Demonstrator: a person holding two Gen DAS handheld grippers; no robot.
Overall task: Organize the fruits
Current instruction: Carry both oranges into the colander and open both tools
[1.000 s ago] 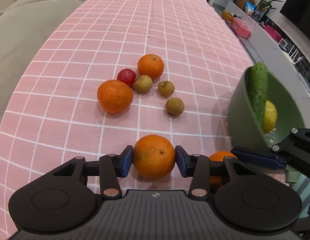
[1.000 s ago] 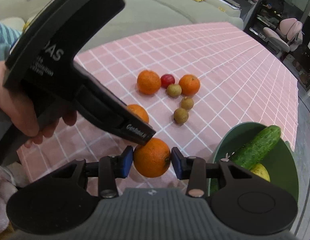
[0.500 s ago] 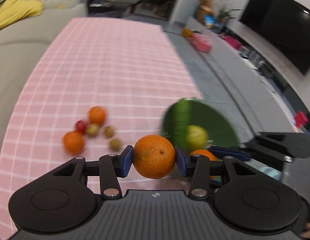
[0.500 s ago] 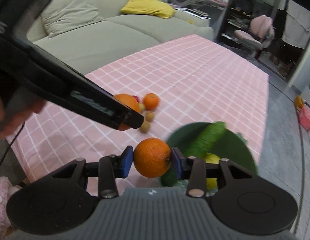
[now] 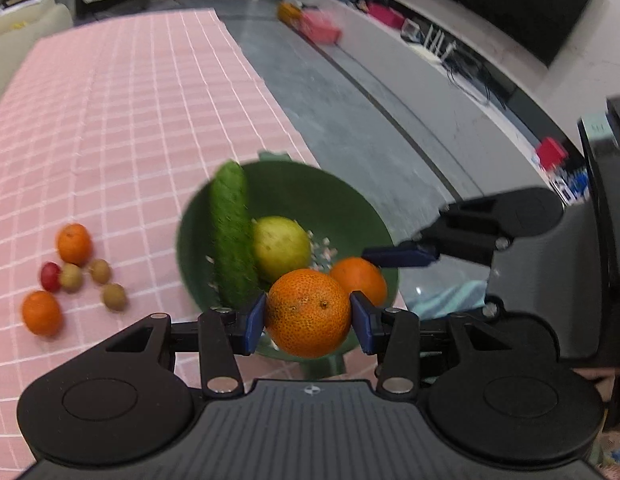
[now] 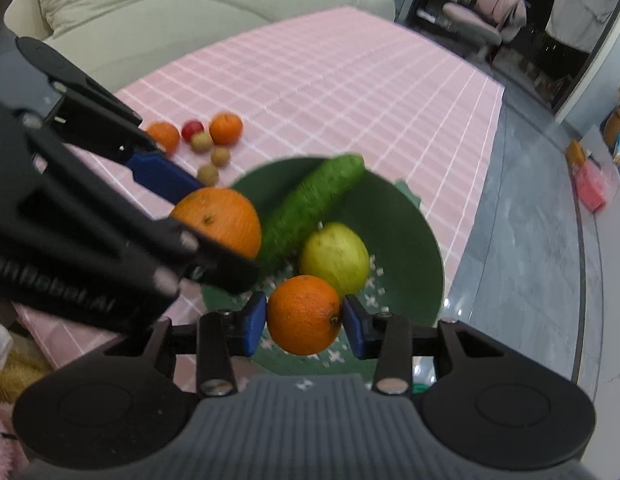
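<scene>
Two oranges clamped in jaws, left orange (image 5: 308, 312), right orange (image 6: 304, 314), over green bowl (image 5: 329, 196)

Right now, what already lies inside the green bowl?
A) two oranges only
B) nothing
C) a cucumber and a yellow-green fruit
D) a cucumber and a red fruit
C: the cucumber and the yellow-green fruit lie in the green bowl; both oranges are held above it in jaws.
</scene>
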